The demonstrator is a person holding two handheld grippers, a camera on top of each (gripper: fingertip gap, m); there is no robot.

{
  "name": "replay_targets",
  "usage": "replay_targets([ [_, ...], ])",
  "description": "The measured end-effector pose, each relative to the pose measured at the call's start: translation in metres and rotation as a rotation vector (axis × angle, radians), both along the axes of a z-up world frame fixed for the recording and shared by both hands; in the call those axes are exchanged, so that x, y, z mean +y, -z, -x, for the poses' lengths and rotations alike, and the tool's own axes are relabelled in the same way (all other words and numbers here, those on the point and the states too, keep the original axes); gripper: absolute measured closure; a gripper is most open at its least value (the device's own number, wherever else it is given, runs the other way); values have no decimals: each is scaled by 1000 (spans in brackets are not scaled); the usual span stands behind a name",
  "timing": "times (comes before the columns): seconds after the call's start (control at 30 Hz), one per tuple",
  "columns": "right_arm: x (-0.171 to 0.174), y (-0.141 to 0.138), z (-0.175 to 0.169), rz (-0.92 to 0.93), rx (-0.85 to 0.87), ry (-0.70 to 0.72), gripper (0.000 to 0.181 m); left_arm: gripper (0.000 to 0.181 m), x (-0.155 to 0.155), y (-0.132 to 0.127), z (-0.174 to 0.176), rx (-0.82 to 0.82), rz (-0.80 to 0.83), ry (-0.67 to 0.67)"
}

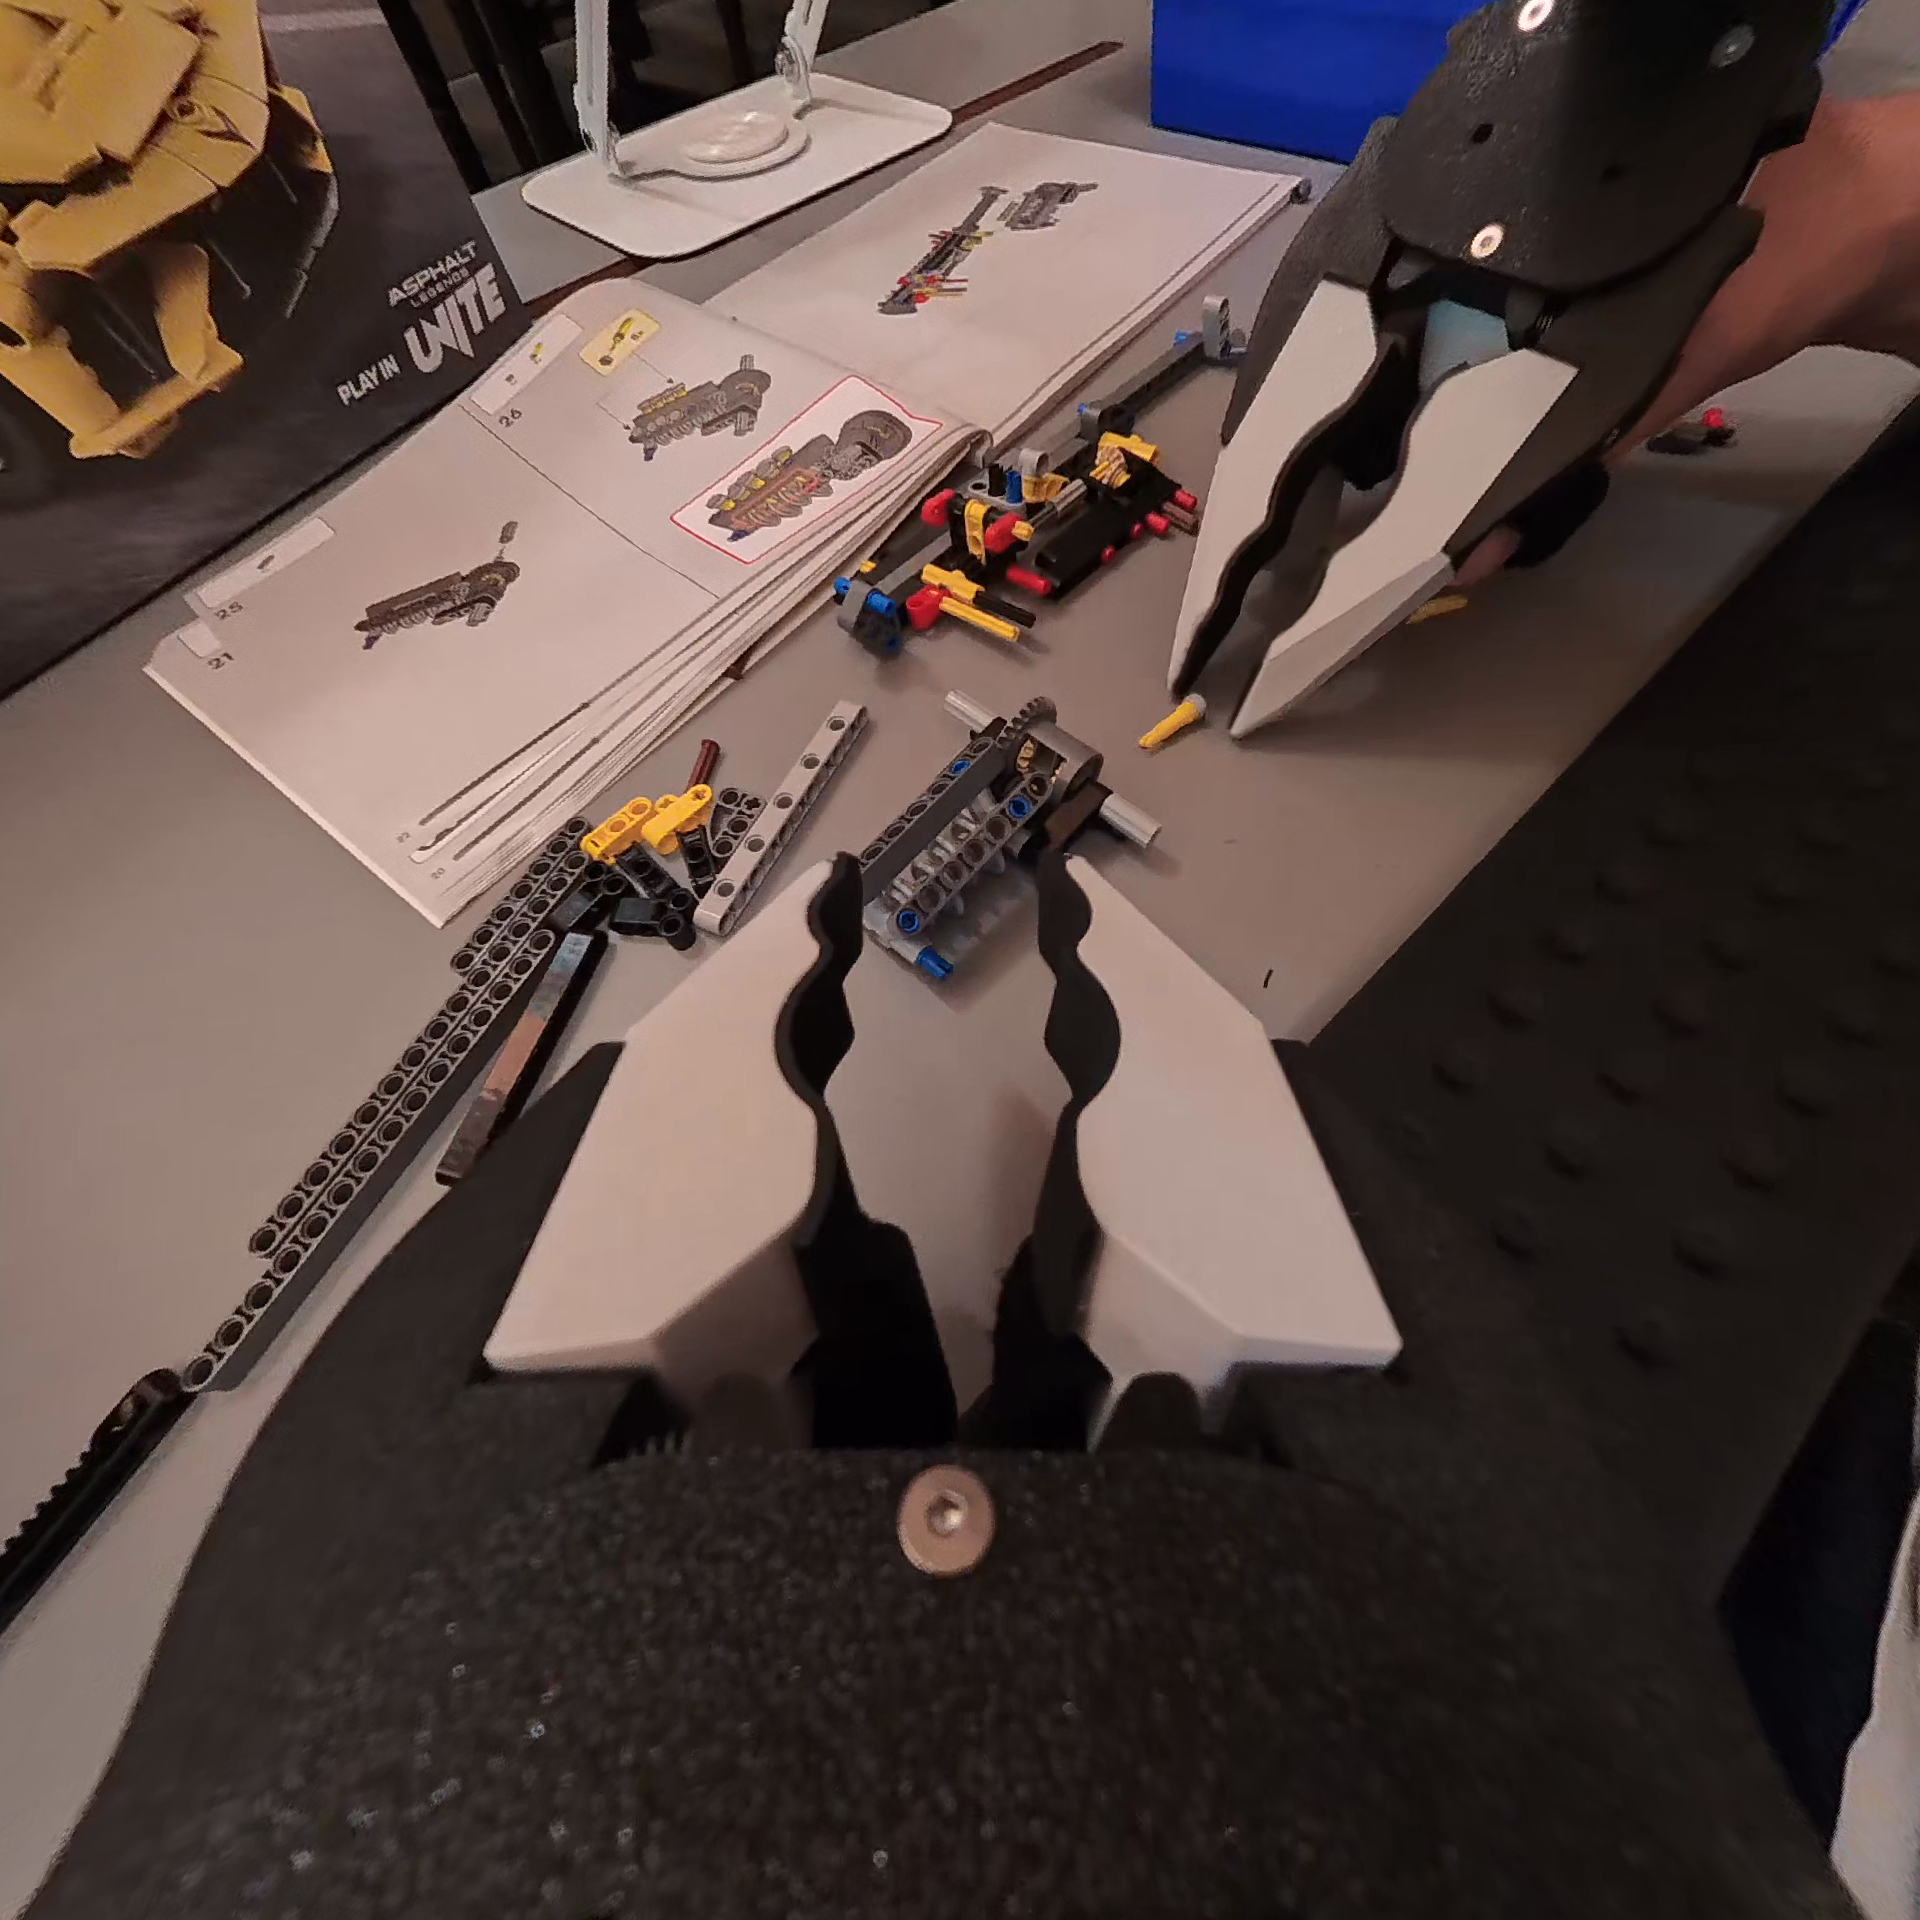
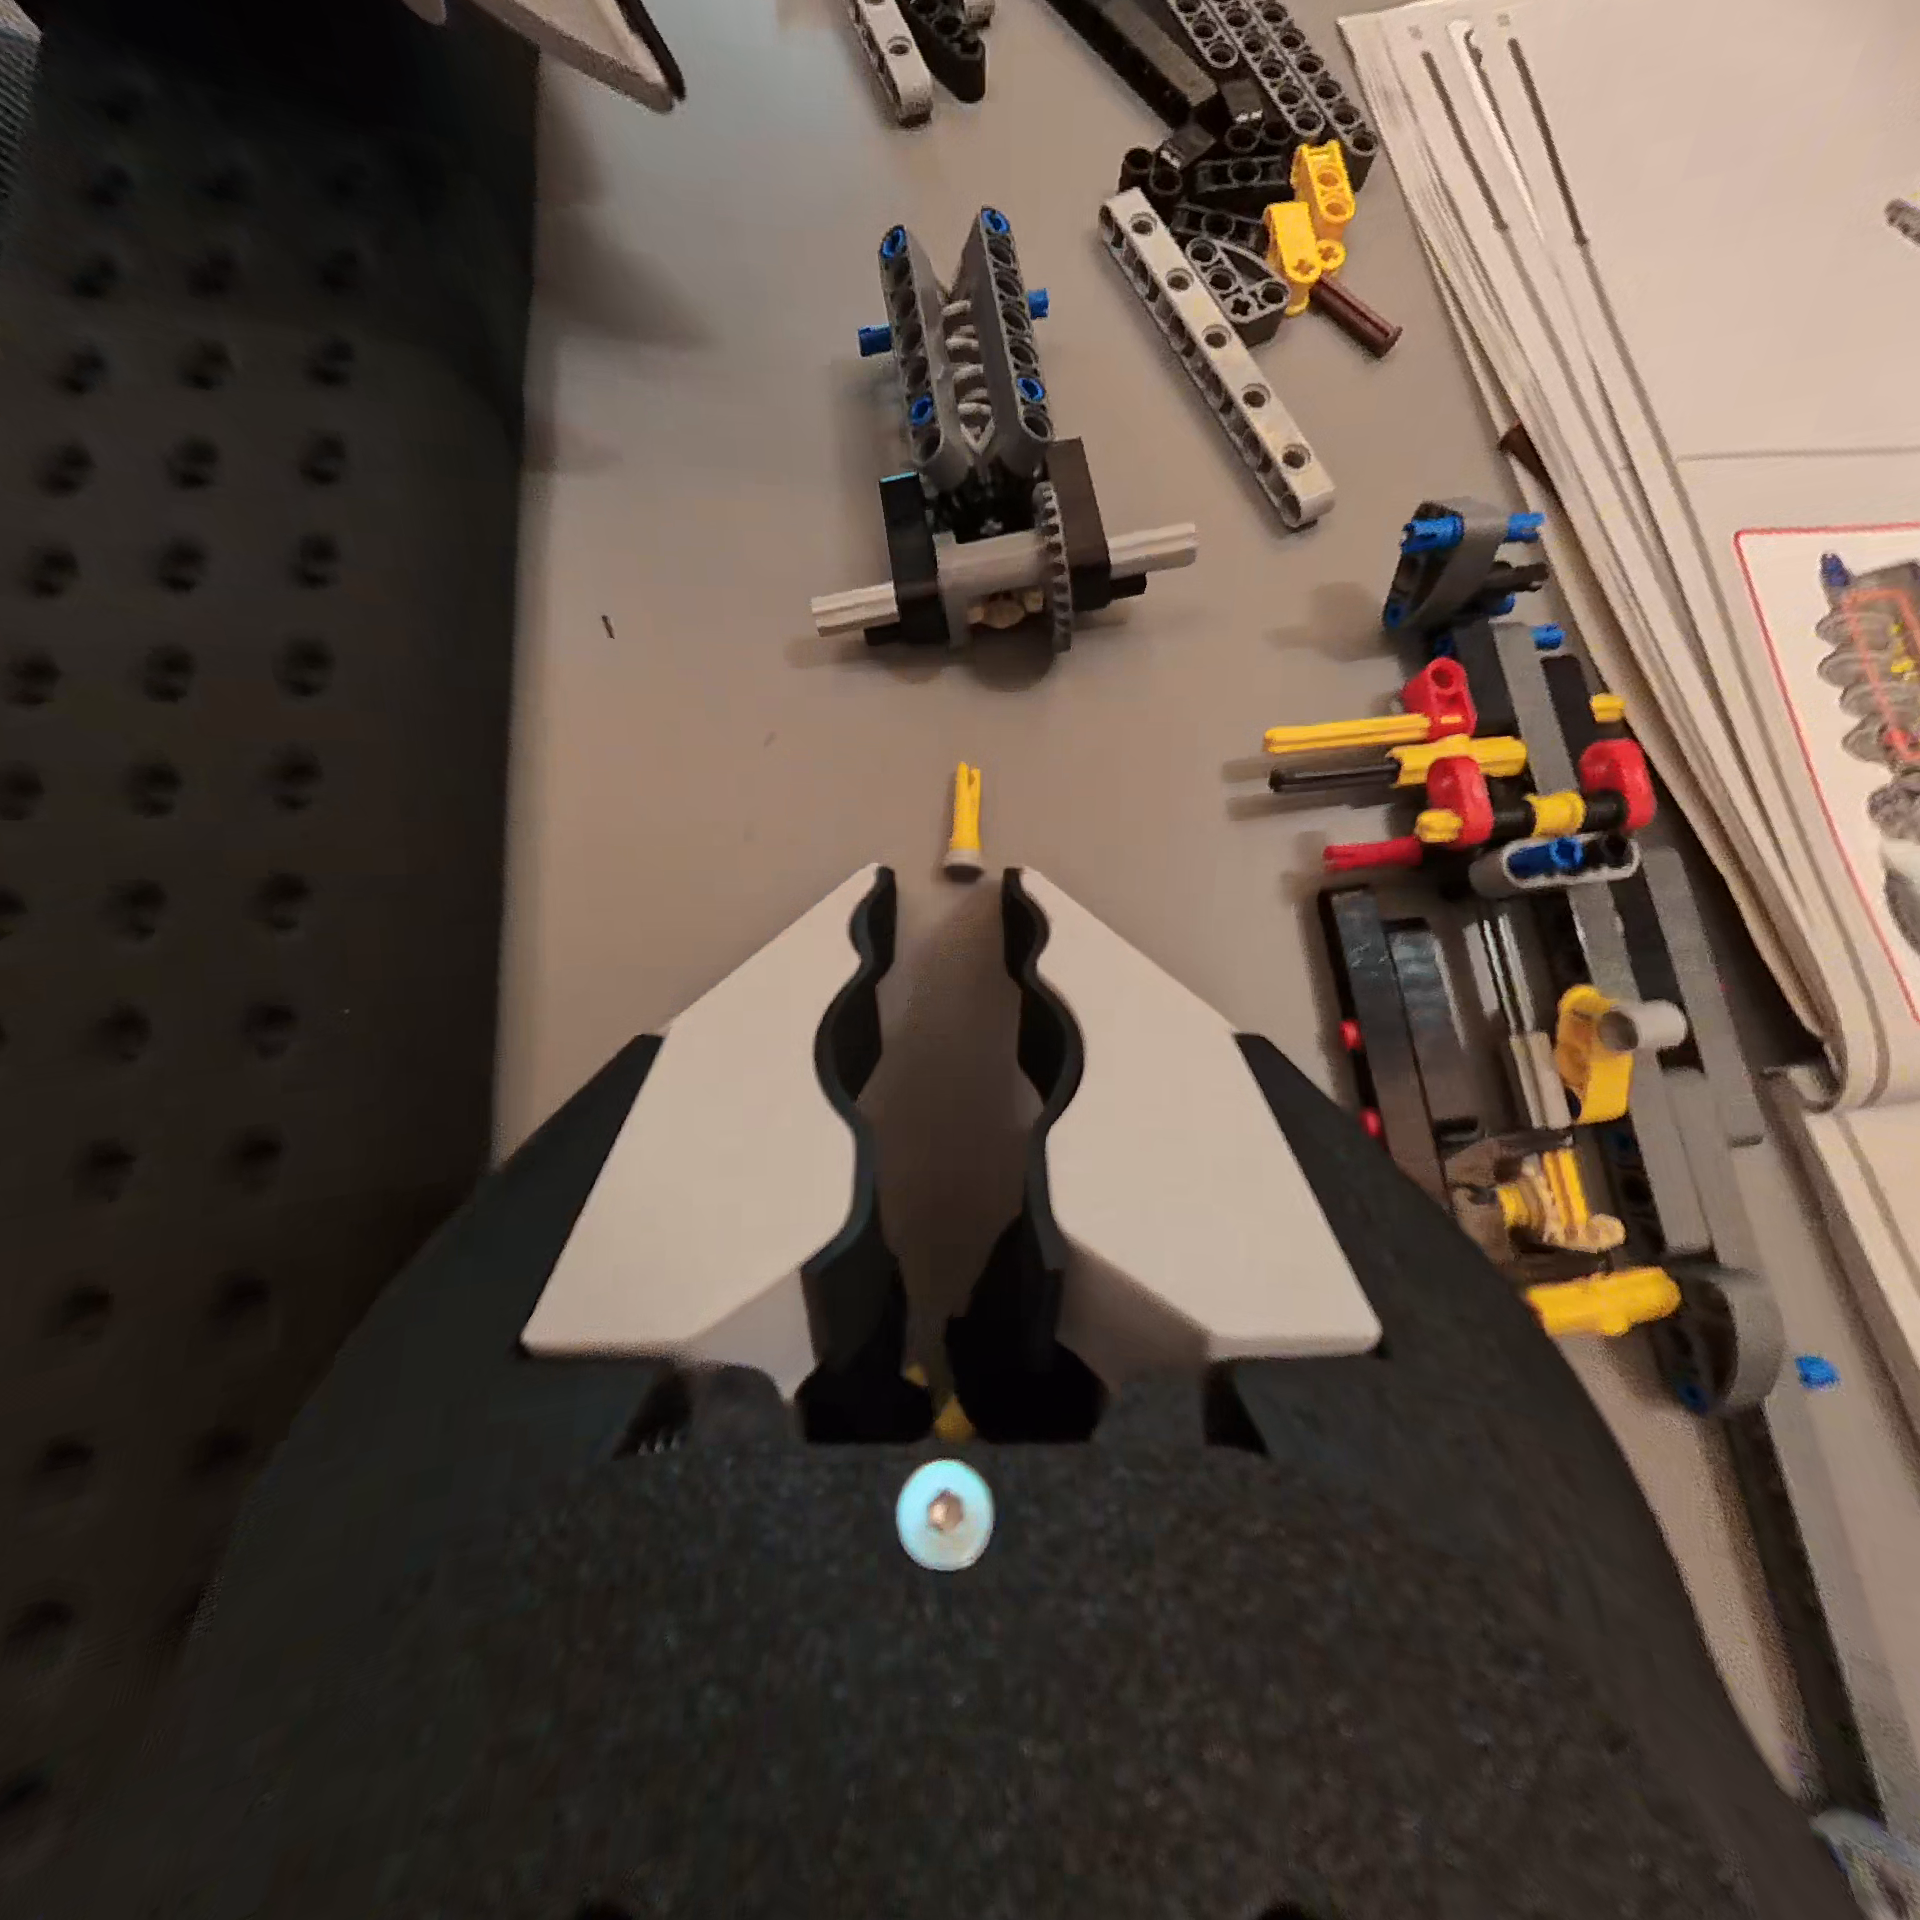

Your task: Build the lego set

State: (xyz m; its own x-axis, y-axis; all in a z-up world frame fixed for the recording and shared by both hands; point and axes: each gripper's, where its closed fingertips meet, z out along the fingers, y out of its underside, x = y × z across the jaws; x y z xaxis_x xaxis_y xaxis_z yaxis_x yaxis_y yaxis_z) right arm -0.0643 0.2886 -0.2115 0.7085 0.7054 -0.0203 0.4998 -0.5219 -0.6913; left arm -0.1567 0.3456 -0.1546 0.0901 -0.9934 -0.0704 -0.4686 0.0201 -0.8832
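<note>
at nine o'clock of the smooth grey tabletop (image 1: 1403,862) lies a pile of long black and pale grey plastic beams with rows of round holes (image 1: 499,997), two small yellow connectors on top. behind it, toward eleven, spreads the open paper instruction booklet (image 1: 582,582). the left gripper (image 1: 951,883) — matte grey wedge fingers lined with wavy black rubber — is spread apart, its tips either side of the near end of the v-shaped dark grey engine block with blue pins and a pale cross axle (image 2: 977,457). at one o'clock sits the long black chassis studded with red and yellow pins (image 1: 1039,530). the right gripper (image 2: 940,883) is parted, empty, tips just beside the small yellow pin with a grey cap (image 2: 964,826). a dimpled black foam mat (image 1: 1662,1039) borders three o'clock.
</note>
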Motion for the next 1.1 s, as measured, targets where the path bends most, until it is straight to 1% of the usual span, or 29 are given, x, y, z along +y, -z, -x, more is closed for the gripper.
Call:
replay_targets([
  [0.03,-4,-3,-2,11,12,7,160,148,0,-2,0,-11,1,2],
  [0.1,-14,-18,-12,-7,50,49,160,148,-1,-5,1,-33,-1,7],
  [0.2,-37,-38,-47,-61,56,191,160,147,-3,-6,2,-41,-4,18],
  [0.27,-58,-32,-71,-41,7,282,160,145,-3,-4,1,-27,-6,20],
  [0.3,-68,-27,-75,-24,-4,304,158,145,-3,-2,0,-19,-7,22],
  [0.43,-79,-18,-57,-27,58,312,159,145,-1,-2,-1,-17,-5,14],
  [0.57,-79,-12,-39,-34,32,287,163,146,4,-16,2,-100,-47,-21],
  [0.67,-77,-5,-43,-28,-52,290,164,146,5,-25,3,-156,-86,-34],
  [0.77,-75,0,-47,-8,-55,306,167,146,2,-25,1,-155,-116,-18],
  [0.87,-73,1,-46,-8,-66,290,177,146,0,-22,-3,-134,-135,-6],
  [0.93,-68,0,-48,-21,-85,296,177,147,-5,-26,-9,-152,-124,17],
  [0.97,-64,-6,-48,-52,-65,305,177,150,-10,-32,-15,-182,-104,43],
  [1.0,-58,-17,-44,-95,-2,313,177,153,-18,-38,-22,-221,-78,73],
  [1.03,-52,-32,-39,-136,95,330,177,154,-27,-42,-31,-244,-59,105],
  [1.1,-39,-70,-27,-212,359,360,177,152,-48,-35,-53,-193,-89,155],
])
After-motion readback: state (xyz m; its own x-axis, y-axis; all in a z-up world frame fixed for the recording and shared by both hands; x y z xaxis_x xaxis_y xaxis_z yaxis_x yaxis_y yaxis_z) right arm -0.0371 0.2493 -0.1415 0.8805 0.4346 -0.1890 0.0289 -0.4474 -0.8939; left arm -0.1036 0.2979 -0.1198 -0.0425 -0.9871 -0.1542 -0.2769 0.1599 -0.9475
